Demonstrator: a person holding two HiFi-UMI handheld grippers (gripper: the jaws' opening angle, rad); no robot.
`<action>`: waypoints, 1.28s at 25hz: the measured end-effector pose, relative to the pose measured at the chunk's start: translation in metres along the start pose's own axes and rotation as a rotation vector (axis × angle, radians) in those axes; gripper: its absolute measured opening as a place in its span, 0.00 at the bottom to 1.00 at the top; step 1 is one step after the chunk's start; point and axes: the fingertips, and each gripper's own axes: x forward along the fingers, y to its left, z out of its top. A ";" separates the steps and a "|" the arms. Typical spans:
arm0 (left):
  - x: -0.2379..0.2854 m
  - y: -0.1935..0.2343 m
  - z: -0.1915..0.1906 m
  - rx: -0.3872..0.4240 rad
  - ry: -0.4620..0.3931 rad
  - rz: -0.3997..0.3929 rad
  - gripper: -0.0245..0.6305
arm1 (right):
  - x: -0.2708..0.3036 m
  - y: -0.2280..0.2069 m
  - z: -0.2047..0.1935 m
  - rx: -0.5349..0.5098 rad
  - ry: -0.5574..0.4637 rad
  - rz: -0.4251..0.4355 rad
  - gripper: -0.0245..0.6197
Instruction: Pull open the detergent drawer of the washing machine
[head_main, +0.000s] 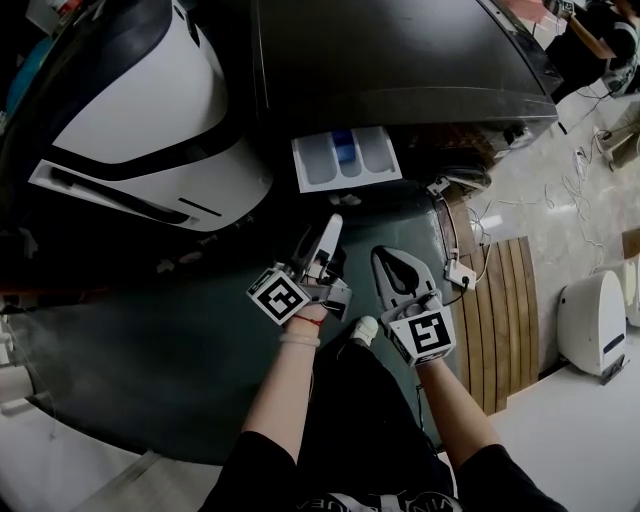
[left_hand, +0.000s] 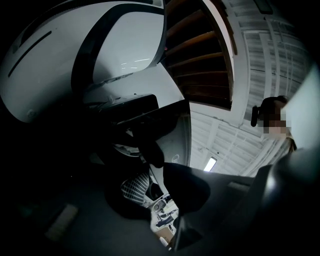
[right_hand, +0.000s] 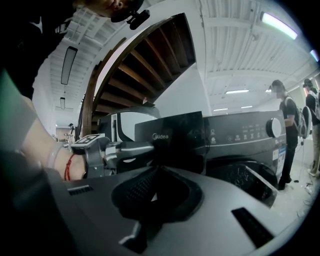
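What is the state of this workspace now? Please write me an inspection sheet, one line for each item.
Surface: dark green floor mat in front of the machines, with pale floor to its right.
Job's things: dark washing machine; detergent drawer is pulled out, white compartments and a blue part showing.
Clutter: wooden slat board lying on the floor.
Grippers: left hand-held gripper and right hand-held gripper both have their jaws together, hold nothing and are apart from the drawer.
Cables: loose cables on the pale floor; white plug block beside the board.
Surroundings: white appliance at left; small white unit at right; a person standing far off.
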 end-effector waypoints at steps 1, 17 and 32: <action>-0.002 -0.001 -0.001 -0.001 -0.002 -0.004 0.15 | -0.001 0.001 -0.001 -0.001 0.002 0.002 0.06; -0.022 -0.016 -0.019 0.019 0.029 -0.040 0.15 | -0.015 0.009 -0.004 0.011 -0.011 -0.002 0.06; -0.034 -0.019 -0.026 -0.006 0.015 -0.018 0.15 | -0.029 0.022 -0.003 0.008 -0.022 -0.002 0.06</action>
